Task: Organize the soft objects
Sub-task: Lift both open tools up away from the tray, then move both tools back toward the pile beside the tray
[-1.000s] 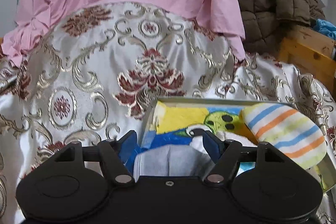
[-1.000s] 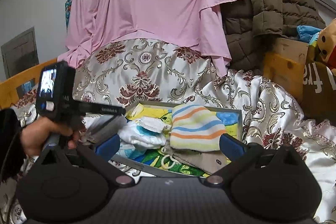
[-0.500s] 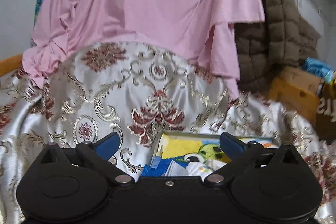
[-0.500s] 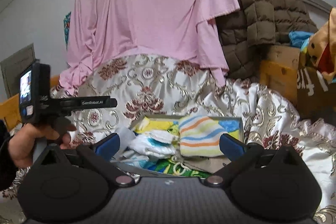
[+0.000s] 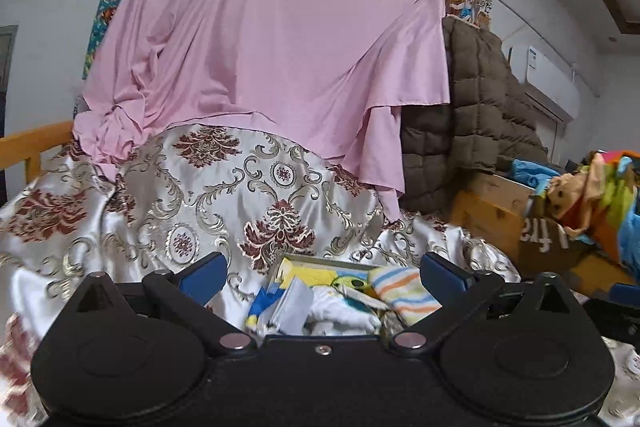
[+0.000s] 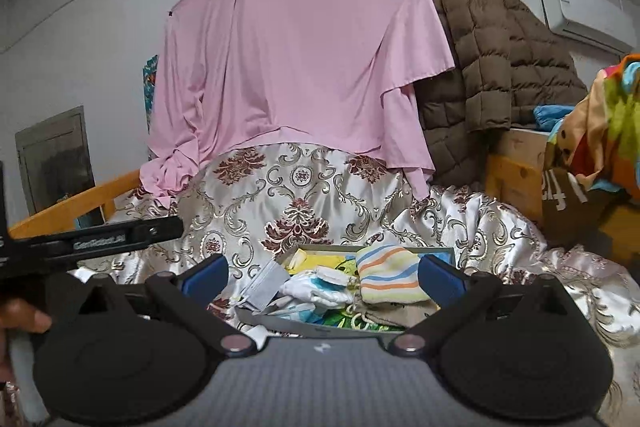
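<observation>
Satin bedspread (image 6: 304,195); pink sheet (image 6: 304,47) behind

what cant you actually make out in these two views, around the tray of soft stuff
- Near edge of the tray: left wrist view, hidden behind the left gripper body.
- Tray picture: both views, covered by the striped cloth and white cloth.
- Left hand: right wrist view, cut off by the frame edge.
- Bedspread pattern: left wrist view, blurred at the lower left.

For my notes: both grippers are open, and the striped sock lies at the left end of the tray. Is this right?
Not quite. The striped sock lies at the right end of the tray, as the right wrist view shows. The left gripper and right gripper are indeed open.
</observation>
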### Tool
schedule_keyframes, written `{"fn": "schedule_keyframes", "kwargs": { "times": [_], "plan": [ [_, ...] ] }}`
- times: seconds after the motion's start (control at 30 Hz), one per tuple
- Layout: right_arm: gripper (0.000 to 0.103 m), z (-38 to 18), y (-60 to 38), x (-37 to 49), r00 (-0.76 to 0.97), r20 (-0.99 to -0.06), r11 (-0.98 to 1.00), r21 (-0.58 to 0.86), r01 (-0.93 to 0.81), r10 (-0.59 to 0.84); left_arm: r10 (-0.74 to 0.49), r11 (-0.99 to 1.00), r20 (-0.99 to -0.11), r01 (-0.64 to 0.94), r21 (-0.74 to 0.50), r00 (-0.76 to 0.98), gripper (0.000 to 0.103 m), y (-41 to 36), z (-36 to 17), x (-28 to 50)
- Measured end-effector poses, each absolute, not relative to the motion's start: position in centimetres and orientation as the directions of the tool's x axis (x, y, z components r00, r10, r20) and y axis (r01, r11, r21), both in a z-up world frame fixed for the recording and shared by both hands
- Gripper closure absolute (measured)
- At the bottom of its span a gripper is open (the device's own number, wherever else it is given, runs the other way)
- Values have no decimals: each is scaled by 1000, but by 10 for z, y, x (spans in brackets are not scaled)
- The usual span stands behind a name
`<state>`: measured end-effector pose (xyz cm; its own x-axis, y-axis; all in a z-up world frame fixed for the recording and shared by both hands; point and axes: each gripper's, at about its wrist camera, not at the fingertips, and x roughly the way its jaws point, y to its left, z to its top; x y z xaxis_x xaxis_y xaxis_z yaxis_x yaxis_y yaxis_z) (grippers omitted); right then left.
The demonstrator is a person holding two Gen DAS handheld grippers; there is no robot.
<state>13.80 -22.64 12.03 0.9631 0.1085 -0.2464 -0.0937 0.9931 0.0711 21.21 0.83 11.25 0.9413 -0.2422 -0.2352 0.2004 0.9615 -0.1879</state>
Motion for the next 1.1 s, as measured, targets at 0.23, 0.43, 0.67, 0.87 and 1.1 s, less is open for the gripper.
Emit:
{"fn": "schedule_keyframes", "kwargs": {
  "times": [0.23, 0.43, 0.67, 0.87, 1.1],
  "plan": [
    [0, 118, -224, 88, 967, -237, 993, 93, -73, 93, -251, 956, -214, 208, -206, 944, 1, 16, 111, 138],
    [0, 108, -220, 50, 970, -236, 995, 89, -37, 57, -256, 960, -218, 222, -170, 942, 1, 14, 101, 89],
    [0, 86, -220, 18, 965, -262, 994, 107, 12, 17, -258, 963, -253, 229, -141, 932, 1, 16, 81, 50],
    [0, 64, -223, 2, 952, -305, 993, 112, 47, -11, -230, 973, -299, 207, -105, 926, 1, 19, 59, 31],
    [0, 43, -222, -3, 934, -355, 991, 112, 71, -27, -189, 982, -366, 167, -92, 911, 1, 23, 34, 23]
  ]
}}
